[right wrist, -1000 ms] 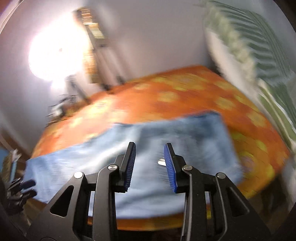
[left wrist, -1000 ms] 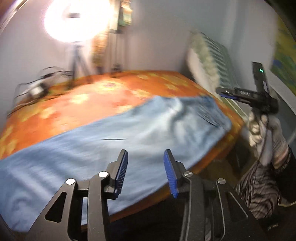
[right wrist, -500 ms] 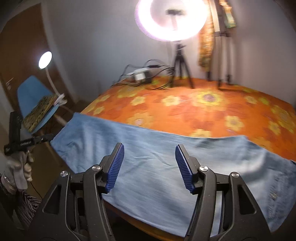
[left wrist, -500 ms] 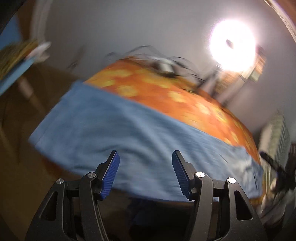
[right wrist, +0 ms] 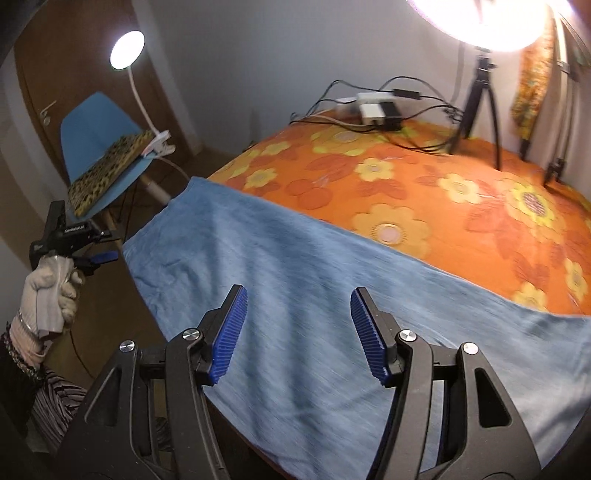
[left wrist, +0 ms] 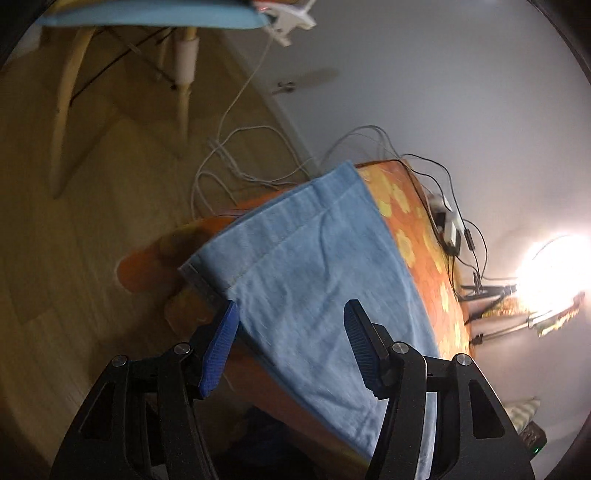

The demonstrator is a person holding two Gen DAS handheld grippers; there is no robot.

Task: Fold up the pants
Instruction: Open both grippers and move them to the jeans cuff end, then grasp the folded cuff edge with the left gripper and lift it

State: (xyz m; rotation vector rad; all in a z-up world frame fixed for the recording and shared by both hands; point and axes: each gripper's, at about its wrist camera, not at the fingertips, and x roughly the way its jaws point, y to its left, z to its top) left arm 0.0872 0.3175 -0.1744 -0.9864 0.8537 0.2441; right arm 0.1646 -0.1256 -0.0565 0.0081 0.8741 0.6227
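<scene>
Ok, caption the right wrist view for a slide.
Open right gripper hovers above blue pants laid along the orange floral bedspread.

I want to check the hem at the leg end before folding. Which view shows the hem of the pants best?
The left wrist view: the hem of the pants lies in front of the open left gripper, stitching visible. In the right wrist view the hem is a distant edge at the bed corner, without detail.

White walls (right wrist: 258, 55); wood floor (left wrist: 74, 258); brown door (right wrist: 55, 74); blue chair (right wrist: 92, 125) bearing clip lamp (right wrist: 127, 50); ring light (right wrist: 487, 18) on tripod (right wrist: 476, 99); orange floral surface (right wrist: 424, 192).
</scene>
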